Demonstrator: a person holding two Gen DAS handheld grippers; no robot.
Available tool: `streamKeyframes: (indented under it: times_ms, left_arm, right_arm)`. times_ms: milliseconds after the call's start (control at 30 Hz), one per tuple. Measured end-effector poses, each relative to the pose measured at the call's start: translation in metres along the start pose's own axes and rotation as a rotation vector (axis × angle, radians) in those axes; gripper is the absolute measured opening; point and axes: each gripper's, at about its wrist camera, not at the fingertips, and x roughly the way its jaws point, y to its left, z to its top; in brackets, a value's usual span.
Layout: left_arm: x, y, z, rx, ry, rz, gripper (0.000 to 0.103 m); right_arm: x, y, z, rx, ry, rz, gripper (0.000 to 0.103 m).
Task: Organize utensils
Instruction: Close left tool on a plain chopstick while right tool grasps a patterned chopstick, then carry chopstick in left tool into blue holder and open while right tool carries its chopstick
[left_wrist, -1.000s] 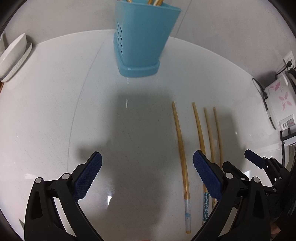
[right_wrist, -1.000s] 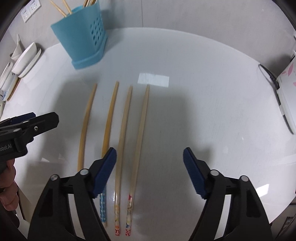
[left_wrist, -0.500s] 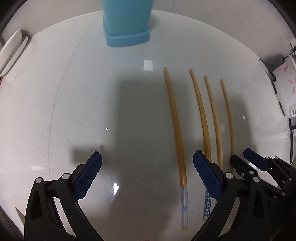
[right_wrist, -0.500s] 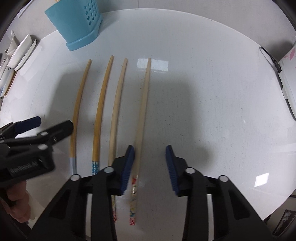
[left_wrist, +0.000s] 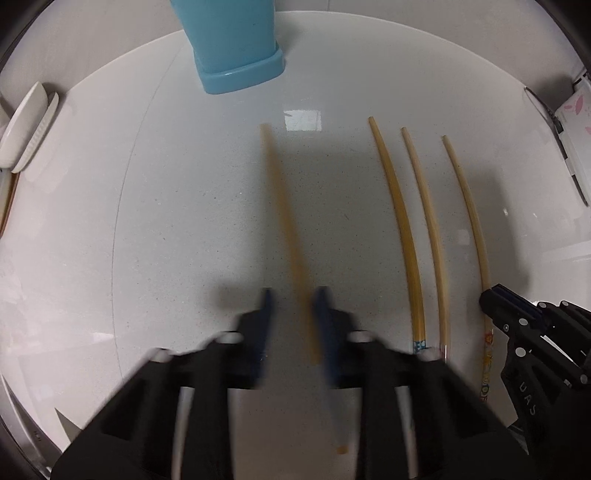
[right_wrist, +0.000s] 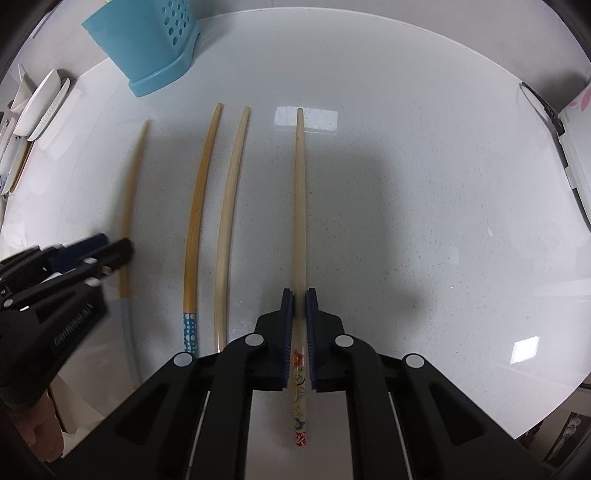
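Several bamboo chopsticks lie side by side on a white round table (right_wrist: 424, 184). My right gripper (right_wrist: 299, 295) is shut on the rightmost chopstick (right_wrist: 300, 192), the one with a flower-patterned end. My left gripper (left_wrist: 291, 299) is nearly shut around the leftmost chopstick (left_wrist: 280, 206), which has a pale blue end; the view is motion-blurred. A blue-dotted chopstick (right_wrist: 195, 221) and a plain chopstick (right_wrist: 229, 214) lie between them. A blue perforated utensil holder (right_wrist: 147, 44) stands at the far left; it also shows in the left wrist view (left_wrist: 236, 44).
White dishes (right_wrist: 40, 103) stand at the table's left edge. A white appliance with a pink flower print (left_wrist: 576, 125) and its cable sit at the right edge.
Both grippers have closed: the right onto the rightmost chopstick, the left around the leftmost one. The left gripper has shifted right over its chopstick, which now sits apart from the others.
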Motion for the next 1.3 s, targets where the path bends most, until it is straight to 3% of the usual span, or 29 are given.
streamKeyframes:
  times_ms: [333, 733, 1300]
  left_arm:
    - [-0.002, 0.011, -0.007, -0.01, -0.011, -0.019, 0.007]
    - [-0.012, 0.016, -0.012, -0.017, -0.053, -0.038, 0.007]
    - [-0.081, 0.05, -0.005, -0.055, -0.231, -0.097, 0.007]
  right_arm:
    - [-0.006, -0.011, 0.011, 0.01, -0.019, 0.007, 0.006]
    - [-0.023, -0.006, -0.005, 0.015, -0.061, 0.005, 0.006]
    - [-0.073, 0.002, 0.006, 0.001, -0.189, 0.021, 0.006]
